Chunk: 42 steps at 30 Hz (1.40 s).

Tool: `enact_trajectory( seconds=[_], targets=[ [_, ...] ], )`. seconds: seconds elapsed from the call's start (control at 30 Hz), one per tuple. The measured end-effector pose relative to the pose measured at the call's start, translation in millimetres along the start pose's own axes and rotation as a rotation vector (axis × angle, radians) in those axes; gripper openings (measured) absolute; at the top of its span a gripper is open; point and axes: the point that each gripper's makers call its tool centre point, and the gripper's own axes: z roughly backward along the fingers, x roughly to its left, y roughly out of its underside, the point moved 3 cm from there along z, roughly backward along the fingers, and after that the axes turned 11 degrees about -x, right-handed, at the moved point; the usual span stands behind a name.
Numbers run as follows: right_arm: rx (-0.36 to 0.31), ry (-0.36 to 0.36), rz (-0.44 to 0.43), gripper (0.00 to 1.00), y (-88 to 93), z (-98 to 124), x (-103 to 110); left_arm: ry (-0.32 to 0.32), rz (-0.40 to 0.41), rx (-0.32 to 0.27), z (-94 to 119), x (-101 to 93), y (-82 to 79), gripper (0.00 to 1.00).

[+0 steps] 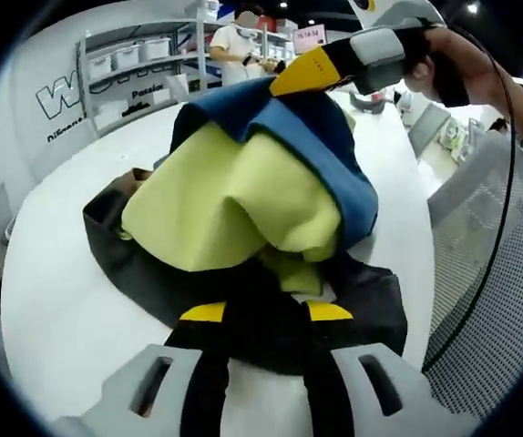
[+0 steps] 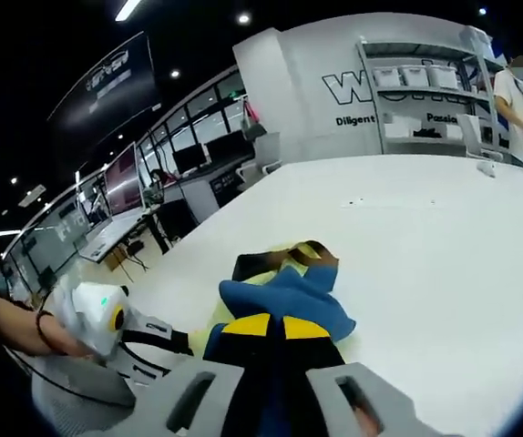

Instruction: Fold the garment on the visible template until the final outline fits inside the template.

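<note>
Across both views, a white table (image 1: 52, 300) spans the workspace. On it lies a dark grey template (image 1: 152, 273), flat, with the garment (image 1: 234, 200) bunched on top of it. The garment is blue on its outer face and yellow-green on its inner face; in the left gripper view it stands lifted into a mound, the yellow-green lining facing the camera and the blue layer draped over the top and right side. In the right gripper view the garment (image 2: 284, 296) appears as a blue heap directly ahead of the jaws.

Behind the table stands a white shelving unit (image 1: 134, 64) holding bins, with a person (image 1: 234, 45) beside it. A mesh chair back (image 1: 489, 264) sits at the table's right edge in the left gripper view.

Left gripper (image 1: 266, 314): yellow-tipped jaws are closed on the dark lower edge of the fabric pile.

Right gripper (image 2: 269, 326): jaws are clamped on the blue garment. In the left gripper view it grips the mound's top edge, held by a hand (image 1: 444, 68).
</note>
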Motion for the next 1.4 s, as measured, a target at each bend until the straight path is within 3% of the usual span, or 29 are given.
enact_trajectory(
  seconds=[0.03,0.07,0.1,0.23,0.33,0.4,0.53,0.93,1.4],
  targets=[
    [0.000,0.002,0.000,0.00,0.0,0.1,-0.2,-0.004,-0.020,0.000,-0.1,1.2,0.1,0.14],
    [0.000,0.004,0.001,0.00,0.1,0.2,-0.8,-0.018,-0.026,0.007,0.4,3.1,1.1,0.01],
    [0.001,0.007,0.001,0.00,0.2,0.3,-1.9,-0.044,-0.071,0.019,2.6,8.7,2.0,0.00],
    [0.003,0.013,-0.004,0.00,0.7,1.0,-4.9,-0.016,-0.032,0.014,4.4,7.9,2.2,0.00],
    [0.005,0.013,-0.008,0.00,-0.3,1.7,-5.6,-0.038,-0.064,0.067,11.3,15.9,6.1,0.00],
    [0.004,0.012,-0.011,0.00,-1.2,2.4,-5.8,-0.074,-0.105,0.103,19.1,28.6,10.5,0.00],
    [0.005,0.015,-0.016,0.00,-0.4,2.2,-7.8,-0.130,-0.085,0.130,33.1,50.8,19.5,0.00],
    [0.007,0.029,-0.043,0.00,2.4,3.1,-12.5,-0.252,-0.025,0.160,69.1,98.3,43.3,0.00],
    [0.011,0.053,-0.058,0.00,4.6,4.2,-25.3,-0.318,-0.046,0.195,84.8,133.6,53.6,0.00]
  ],
)
